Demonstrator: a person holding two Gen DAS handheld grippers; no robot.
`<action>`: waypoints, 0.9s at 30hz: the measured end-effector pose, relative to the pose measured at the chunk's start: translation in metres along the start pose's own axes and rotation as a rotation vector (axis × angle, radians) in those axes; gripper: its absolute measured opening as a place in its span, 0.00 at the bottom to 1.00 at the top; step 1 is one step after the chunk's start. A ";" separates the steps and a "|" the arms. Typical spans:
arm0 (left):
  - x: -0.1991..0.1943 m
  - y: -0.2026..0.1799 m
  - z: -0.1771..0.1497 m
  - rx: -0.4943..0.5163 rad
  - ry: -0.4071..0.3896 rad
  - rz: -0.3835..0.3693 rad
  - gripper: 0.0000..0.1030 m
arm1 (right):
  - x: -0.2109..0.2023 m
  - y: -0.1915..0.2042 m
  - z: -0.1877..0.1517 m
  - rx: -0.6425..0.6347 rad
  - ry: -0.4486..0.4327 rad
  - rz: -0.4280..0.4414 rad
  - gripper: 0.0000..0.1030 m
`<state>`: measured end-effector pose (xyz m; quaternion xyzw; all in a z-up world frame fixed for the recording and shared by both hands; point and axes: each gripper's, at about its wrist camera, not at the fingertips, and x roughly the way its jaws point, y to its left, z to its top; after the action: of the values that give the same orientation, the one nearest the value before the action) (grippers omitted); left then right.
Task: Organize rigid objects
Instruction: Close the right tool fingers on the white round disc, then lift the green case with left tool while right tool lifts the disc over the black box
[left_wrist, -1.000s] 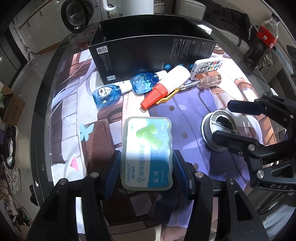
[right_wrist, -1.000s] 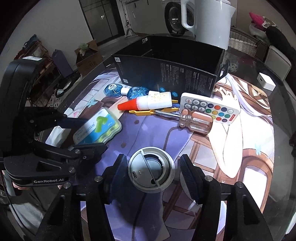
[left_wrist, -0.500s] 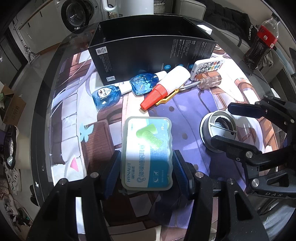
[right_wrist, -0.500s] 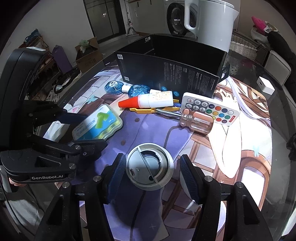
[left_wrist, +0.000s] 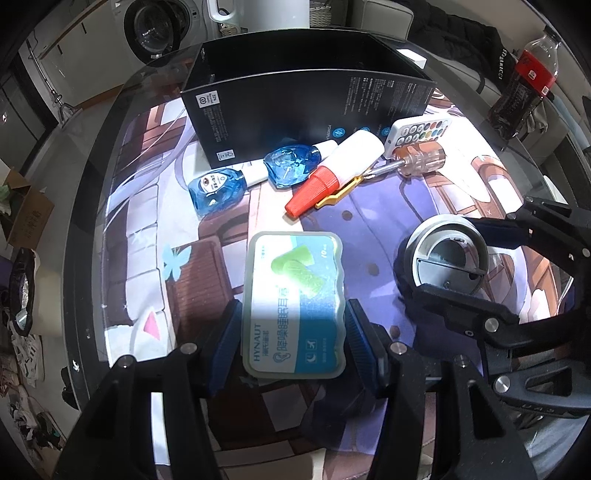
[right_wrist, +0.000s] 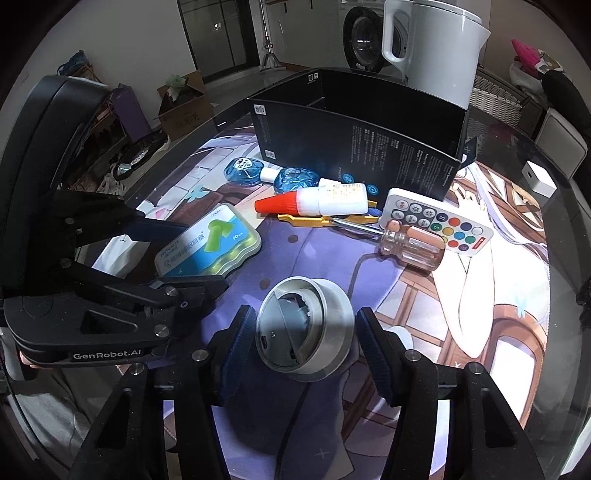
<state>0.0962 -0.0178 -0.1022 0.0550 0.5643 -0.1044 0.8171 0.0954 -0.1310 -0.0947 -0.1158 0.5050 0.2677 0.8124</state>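
My left gripper (left_wrist: 291, 343) is shut on a flat green earplug case (left_wrist: 293, 302) and holds it over the printed mat; the case also shows in the right wrist view (right_wrist: 208, 242). My right gripper (right_wrist: 304, 338) is shut on a grey round device (right_wrist: 304, 326), now tilted and lifted off the mat; it also shows in the left wrist view (left_wrist: 445, 256). An open black box (left_wrist: 306, 107) stands at the back (right_wrist: 362, 129).
Before the box lie two blue bottles (left_wrist: 216, 186) (left_wrist: 291, 168), a white bottle with a red cap (left_wrist: 332, 171), a yellow clip, a screwdriver (right_wrist: 410, 243) and a white remote (right_wrist: 437, 223). A white kettle (right_wrist: 428, 48) and a cola bottle (left_wrist: 524, 81) stand behind.
The right gripper has lifted and tilted the grey round device off the mat. The left gripper still holds the earplug case, raised slightly.
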 end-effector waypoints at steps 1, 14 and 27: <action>0.000 0.000 0.000 -0.001 0.000 0.001 0.54 | 0.000 0.002 0.000 -0.006 0.001 0.010 0.47; -0.006 -0.004 0.002 0.016 -0.028 0.010 0.53 | 0.004 0.007 -0.001 -0.016 0.015 0.025 0.17; -0.096 -0.007 0.013 0.016 -0.427 -0.016 0.53 | -0.080 0.001 0.007 -0.023 -0.356 -0.074 0.17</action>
<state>0.0732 -0.0168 -0.0076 0.0336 0.3777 -0.1247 0.9169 0.0722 -0.1524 -0.0207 -0.0944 0.3455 0.2596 0.8968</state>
